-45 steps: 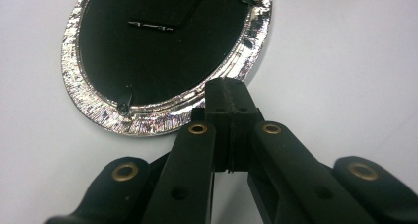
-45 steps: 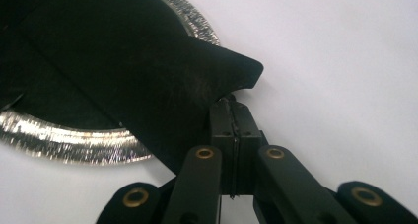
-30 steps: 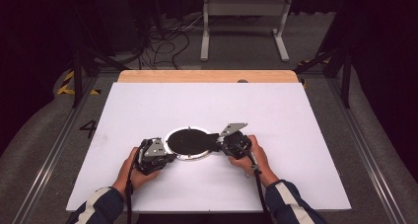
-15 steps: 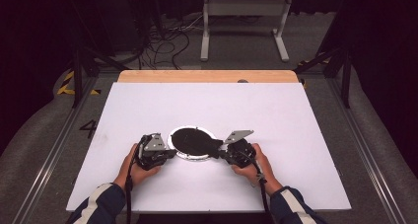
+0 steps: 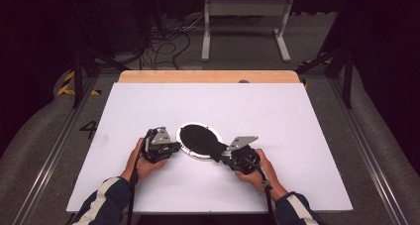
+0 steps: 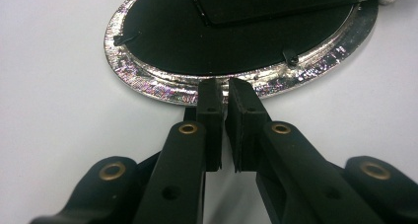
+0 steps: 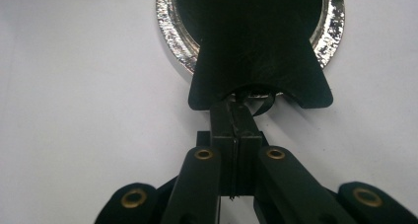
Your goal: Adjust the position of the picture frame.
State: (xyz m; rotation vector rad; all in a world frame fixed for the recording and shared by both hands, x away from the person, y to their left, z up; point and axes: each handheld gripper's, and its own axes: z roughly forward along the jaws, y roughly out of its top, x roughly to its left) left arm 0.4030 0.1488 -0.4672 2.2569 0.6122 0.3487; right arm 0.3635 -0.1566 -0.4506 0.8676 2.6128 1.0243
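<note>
We've got 2 grippers low on the white table (image 5: 307, 136). Right gripper (image 7: 235, 116) has its jaws pressed together, pinching the flared tab of the black lid (image 7: 256, 51). Left gripper (image 6: 223, 93) has just been easing apart: a thin gap, tips at the rim, nothing between them. The foil-rimmed round tray (image 5: 198, 155) sits mid-table between both hands, lid lying on it.

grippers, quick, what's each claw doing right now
Left claw: jaws just opening, a slim gap, tips at the shiny ring, gripping nothing.
Right claw: shut on the black flap.
</note>
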